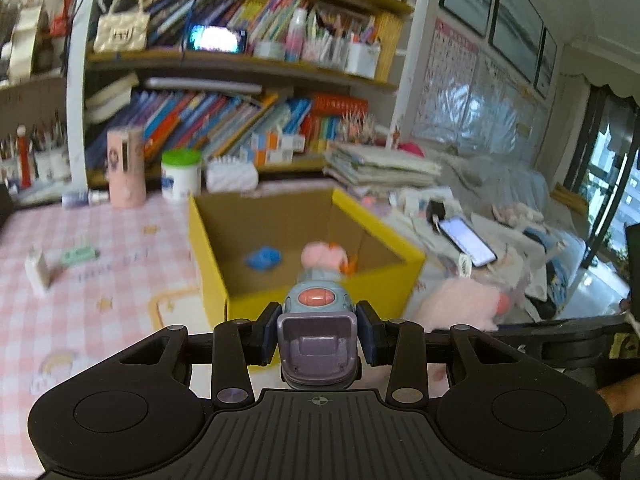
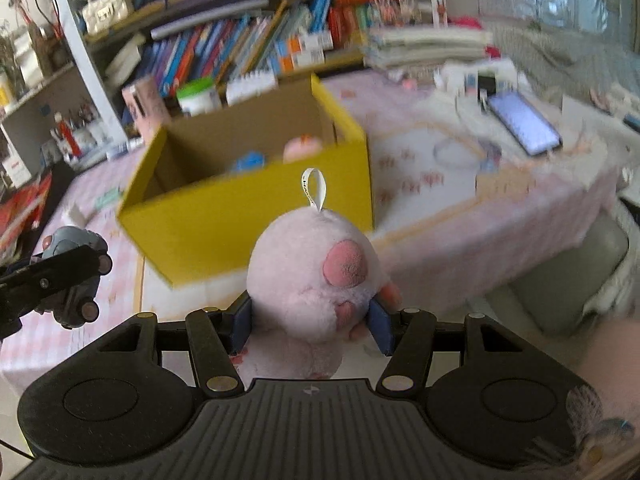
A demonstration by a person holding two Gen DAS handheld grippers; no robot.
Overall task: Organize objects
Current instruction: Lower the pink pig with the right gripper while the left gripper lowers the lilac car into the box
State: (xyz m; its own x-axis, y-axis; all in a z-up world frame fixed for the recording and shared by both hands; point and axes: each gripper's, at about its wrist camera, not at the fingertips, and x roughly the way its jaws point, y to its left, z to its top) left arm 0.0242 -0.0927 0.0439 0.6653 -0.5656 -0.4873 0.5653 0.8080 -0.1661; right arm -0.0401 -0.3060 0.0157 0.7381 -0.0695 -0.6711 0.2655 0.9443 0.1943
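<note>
We see the yellow box (image 2: 248, 208) on the pink checked table (image 1: 80, 288), our right gripper (image 2: 310, 320) clamping a pink plush toy (image 2: 308, 280), our left gripper (image 1: 318, 336) clamping a toy car (image 1: 318, 332) near the box.

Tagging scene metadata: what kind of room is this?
Likely a home study or child's room: crowded bookshelves behind a table with a pink checked cloth, pen holders, and a yellow cardboard box with toys inside.

Bookshelf (image 1: 240, 24) titles blurred, unreadable
</note>
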